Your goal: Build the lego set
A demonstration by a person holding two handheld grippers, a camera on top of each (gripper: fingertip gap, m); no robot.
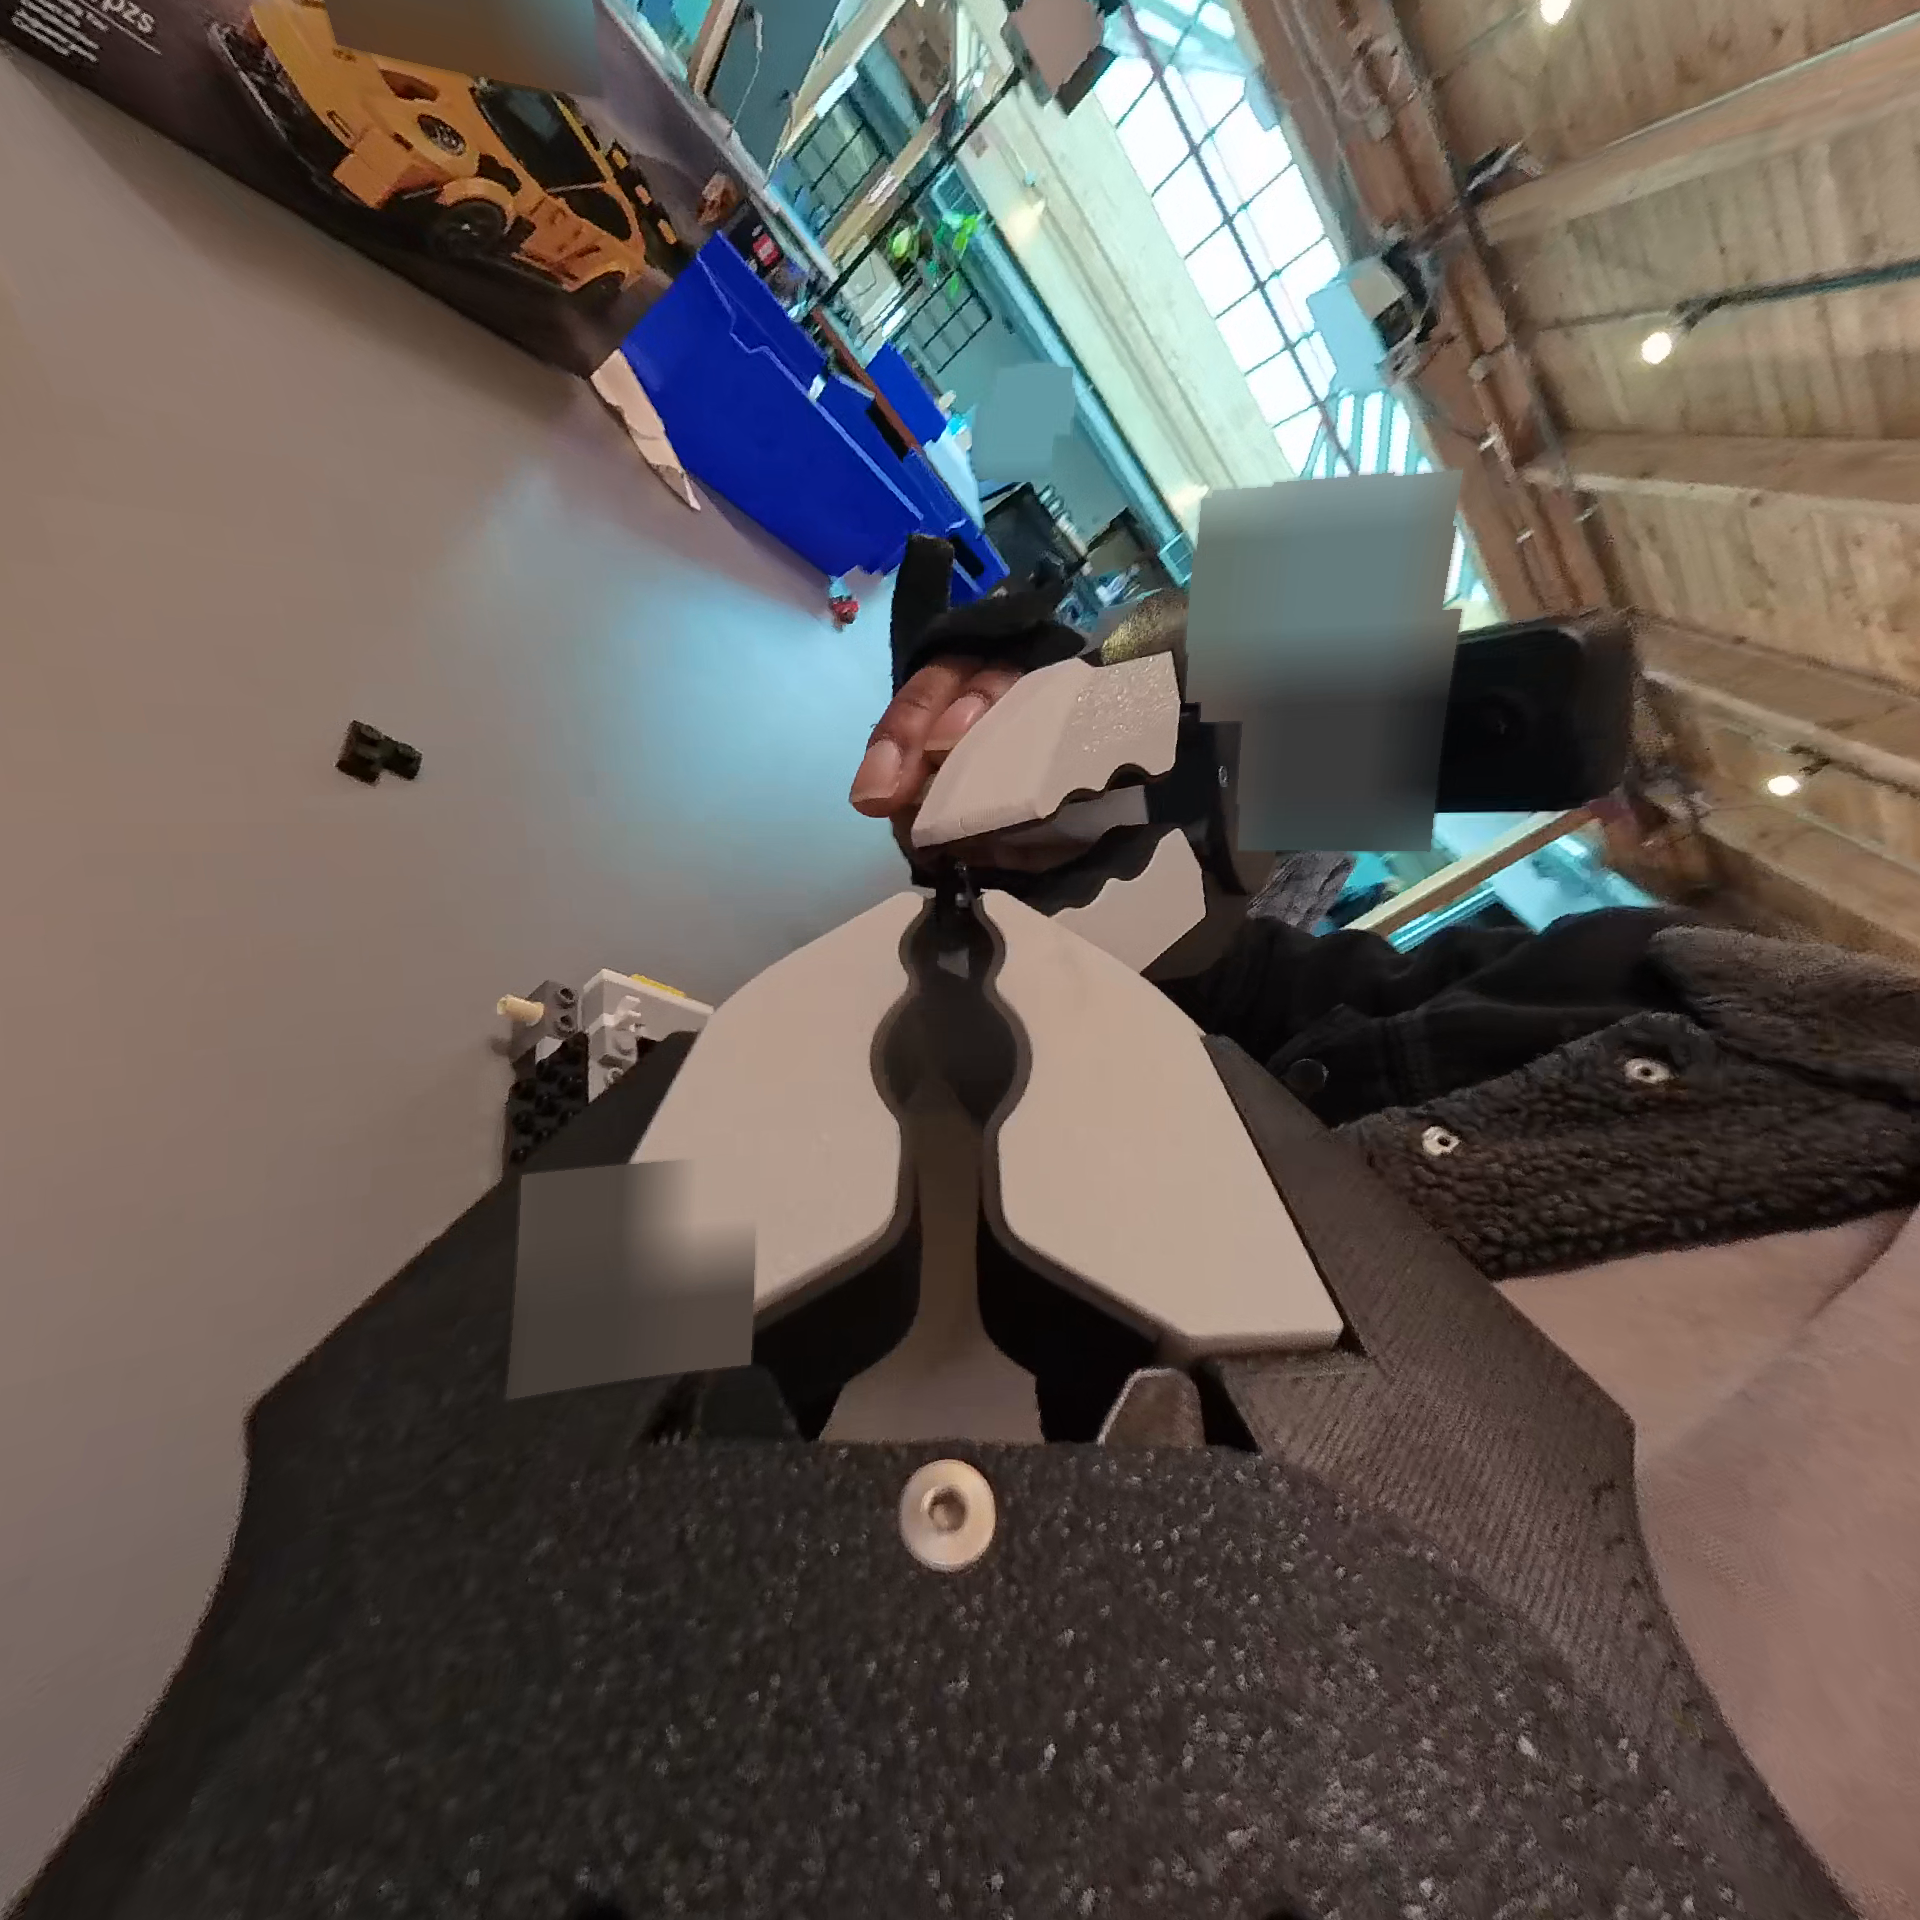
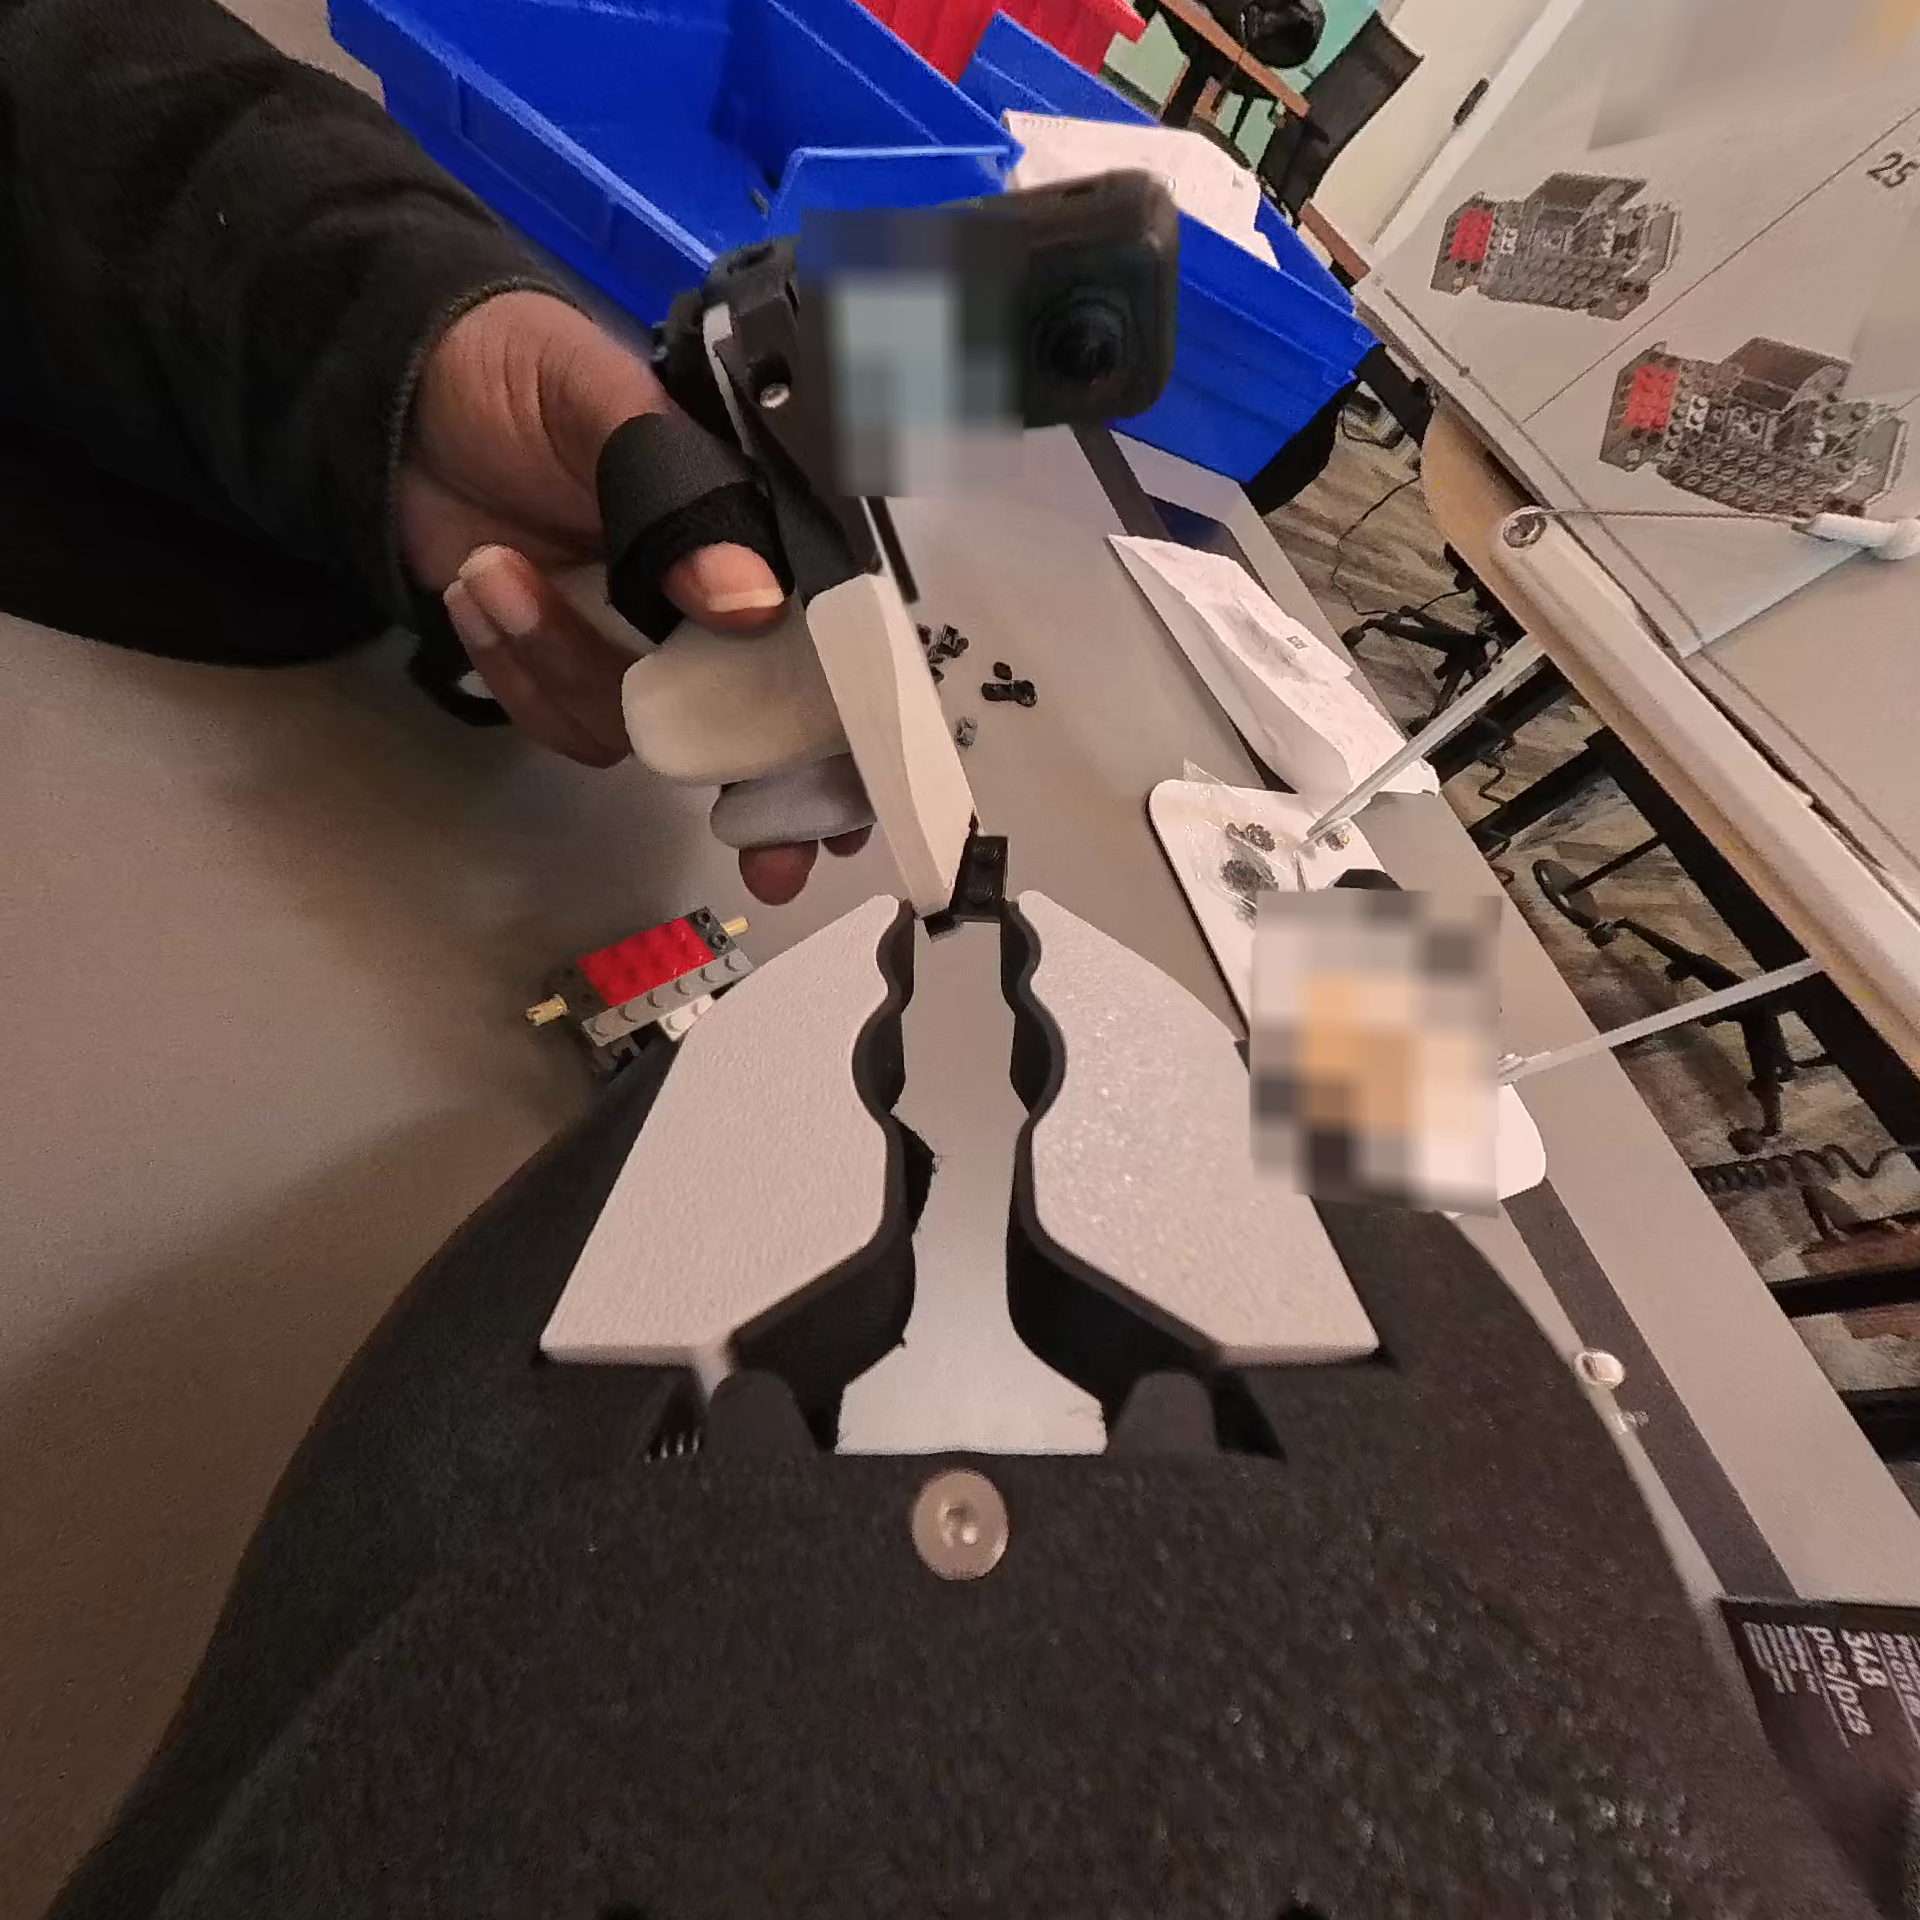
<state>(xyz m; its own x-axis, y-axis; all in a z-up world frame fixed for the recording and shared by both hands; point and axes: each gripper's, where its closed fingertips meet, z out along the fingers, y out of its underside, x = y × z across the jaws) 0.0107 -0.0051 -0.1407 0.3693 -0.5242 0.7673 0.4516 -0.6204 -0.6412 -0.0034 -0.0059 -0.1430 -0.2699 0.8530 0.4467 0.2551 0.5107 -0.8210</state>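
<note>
Right wrist view: the right gripper point(image 2: 961, 914) has its two grey fingers apart, with a small black lego piece point(image 2: 982, 873) at the gap between their tips. The left gripper point(image 2: 940, 878) comes down from above the jaws, held in a hand point(image 2: 540, 499) with a black finger strap, and its tip meets that same black piece (whether its jaws actually pinch the piece I cannot tell from this side). Left of the right jaws, on the grey table point(image 2: 208, 935), sits the partly built lego model point(image 2: 649, 982) with a red top and grey plates. Beyond the jaws, loose black pieces point(image 2: 987, 681) lie scattered, and blue bins point(image 2: 675, 114) stand farther back. Right of the jaws, an instruction booklet point(image 2: 1621, 270) rests propped on a stand.

From the left wrist view, the left gripper point(image 1: 956, 914) has its fingers drawn almost together, tips clamped on the small black piece point(image 1: 956, 904). Directly ahead of those tips is the right gripper point(image 1: 1039, 769). Left of the jaws, the model point(image 1: 587, 1039) rests on the table point(image 1: 260, 623); farther left lies another black piece point(image 1: 379, 753), well apart from the grippers. The lego box point(image 1: 436, 166) lies far ahead to the left.
</note>
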